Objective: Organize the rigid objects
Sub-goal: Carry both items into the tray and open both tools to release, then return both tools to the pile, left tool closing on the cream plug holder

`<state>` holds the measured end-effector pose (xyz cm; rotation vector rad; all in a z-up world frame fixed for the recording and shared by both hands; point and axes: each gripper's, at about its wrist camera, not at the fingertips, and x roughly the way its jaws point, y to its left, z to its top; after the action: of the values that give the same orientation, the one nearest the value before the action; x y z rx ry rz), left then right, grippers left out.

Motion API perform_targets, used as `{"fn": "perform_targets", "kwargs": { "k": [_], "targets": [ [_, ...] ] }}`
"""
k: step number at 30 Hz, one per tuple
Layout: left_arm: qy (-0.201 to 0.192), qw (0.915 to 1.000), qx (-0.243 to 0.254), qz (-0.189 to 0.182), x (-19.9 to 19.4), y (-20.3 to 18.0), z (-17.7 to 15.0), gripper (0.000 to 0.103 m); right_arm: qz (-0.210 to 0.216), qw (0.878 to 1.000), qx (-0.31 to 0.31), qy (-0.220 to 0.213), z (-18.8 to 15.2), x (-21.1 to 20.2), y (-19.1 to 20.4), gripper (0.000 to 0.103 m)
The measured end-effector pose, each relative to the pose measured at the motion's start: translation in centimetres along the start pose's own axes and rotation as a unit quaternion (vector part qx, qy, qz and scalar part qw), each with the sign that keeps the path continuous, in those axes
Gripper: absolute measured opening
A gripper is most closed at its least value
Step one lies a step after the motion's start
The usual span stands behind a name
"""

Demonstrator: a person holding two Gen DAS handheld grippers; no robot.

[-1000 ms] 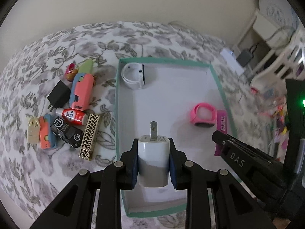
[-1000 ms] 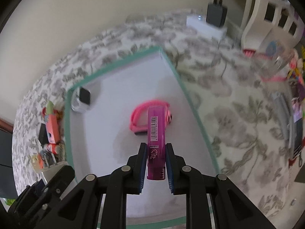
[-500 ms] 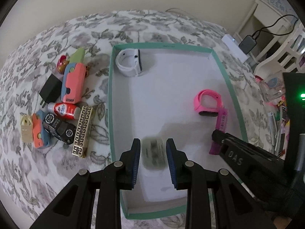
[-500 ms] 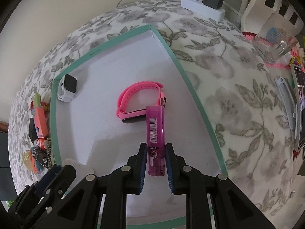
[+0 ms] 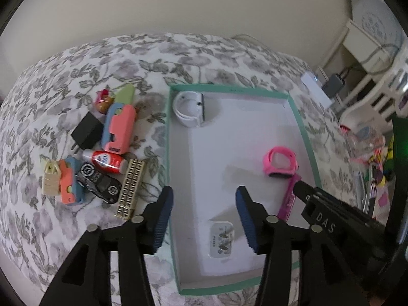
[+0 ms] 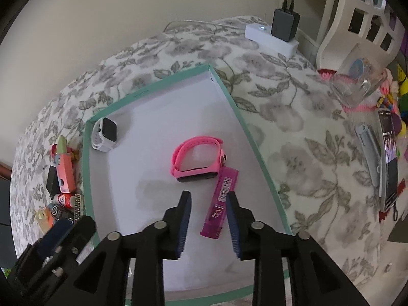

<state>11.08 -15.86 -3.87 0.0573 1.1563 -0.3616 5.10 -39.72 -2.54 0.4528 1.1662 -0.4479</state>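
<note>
A teal-rimmed white box (image 5: 168, 153) (image 6: 85, 168) lies on the flowered cloth. Inside it are a white watch (image 5: 190, 112) (image 6: 104, 134), a pink watch (image 5: 280, 163) (image 6: 197, 158), a purple lighter (image 5: 289, 201) (image 6: 220, 201) and a white charger (image 5: 221, 239). My left gripper (image 5: 203, 199) hangs over the box, jaws opening and empty, with the charger flat on the floor below. My right gripper (image 6: 208, 199) is also opening; the lighter lies loose on the box floor beneath it, next to the pink watch, and the pads do not press it.
Left of the box lie a black charger (image 5: 86, 132), a pink-blue toy (image 5: 119, 130), a red tube (image 5: 107, 159), a toy car (image 5: 98, 185) and a gold lighter (image 5: 130, 187). At the right are a power strip (image 6: 271, 37), a glass jar (image 6: 357, 81) and a phone (image 6: 389, 158).
The left gripper let go of the white charger, which now lies in the box, and opened wide. The right gripper opened off the purple lighter, now lying beside the pink watch.
</note>
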Motion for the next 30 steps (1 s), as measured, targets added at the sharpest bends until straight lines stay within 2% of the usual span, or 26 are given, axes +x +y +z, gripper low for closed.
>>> {"fn": "perform_targets", "kwargs": {
  "k": [7,11,12,15,19,23,30],
  "targets": [
    [0.004,0.9964,-0.08,0.028,-0.2,4.7,0.8,0.064,0.004,0.999,-0.036,0.007,-0.8,0.6,2.2,0.032],
    [0.027,0.9876,-0.142,0.06,0.2,8.5,0.7,0.065,0.013,0.998,-0.059,0.01,-1.4,1.0,4.1,0.047],
    [0.033,0.9851,-0.156,0.064,0.3,9.3,0.6,0.065,0.014,0.998,-0.066,0.008,-1.6,1.0,4.6,0.048],
    [0.049,0.9769,-0.197,0.066,0.5,11.5,0.1,0.065,0.014,0.997,-0.079,0.003,-2.0,0.8,5.6,0.054],
    [0.051,0.9701,-0.229,0.063,0.4,13.5,-0.3,0.065,0.025,0.995,-0.094,0.002,-2.5,0.9,7.1,0.061],
    [0.036,0.9622,-0.259,0.077,-0.2,15.7,-0.6,0.082,0.042,0.993,-0.107,-0.004,-2.8,0.8,8.5,0.072],
    [0.011,0.9428,-0.32,0.092,-1.0,20.2,-1.1,0.092,0.076,0.99,-0.121,-0.004,-3.3,1.1,11.0,0.074]
  ]
}}
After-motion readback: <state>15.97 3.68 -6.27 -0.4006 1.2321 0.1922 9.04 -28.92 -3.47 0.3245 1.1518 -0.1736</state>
